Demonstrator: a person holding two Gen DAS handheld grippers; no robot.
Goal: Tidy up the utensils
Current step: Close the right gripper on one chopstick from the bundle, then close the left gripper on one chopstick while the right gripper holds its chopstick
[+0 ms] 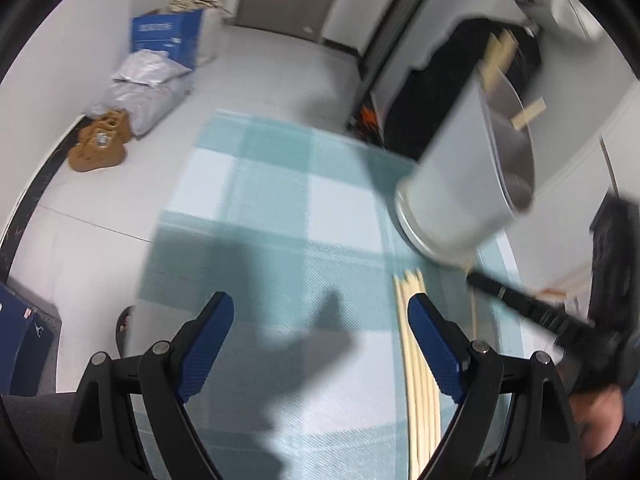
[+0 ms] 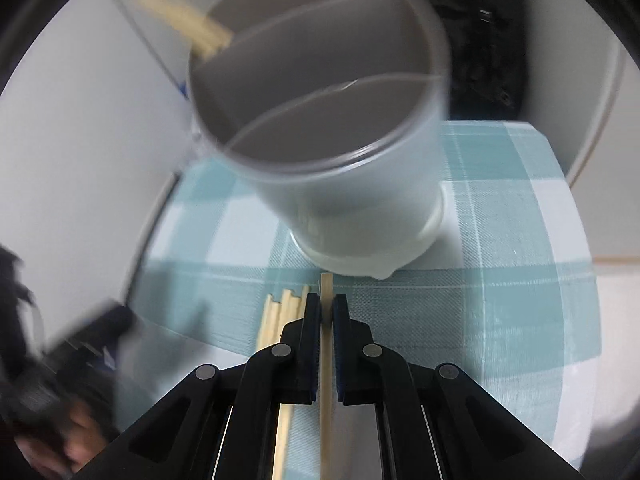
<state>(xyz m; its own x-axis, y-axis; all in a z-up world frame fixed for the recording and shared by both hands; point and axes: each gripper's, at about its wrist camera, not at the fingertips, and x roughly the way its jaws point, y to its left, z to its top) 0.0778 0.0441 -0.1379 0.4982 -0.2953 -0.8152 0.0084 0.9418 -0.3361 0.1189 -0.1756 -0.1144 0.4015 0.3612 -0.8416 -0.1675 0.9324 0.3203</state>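
The right tool (image 2: 327,312) is clamped on a single wooden chopstick (image 2: 326,380) whose tip points to 12 o'clock, toward the grey divided holder (image 2: 340,184) on the teal checked cloth (image 2: 500,280). More chopsticks (image 2: 276,320) lie just at 9 o'clock of it. Two sticks (image 2: 188,28) stand in the holder's far compartments.

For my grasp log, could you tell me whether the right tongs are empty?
No, the right tongs are shut on a single chopstick just before the utensil holder.

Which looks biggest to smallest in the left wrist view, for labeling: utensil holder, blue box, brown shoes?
1. utensil holder, though it is nearest the camera
2. blue box
3. brown shoes, close to the box, so unsure
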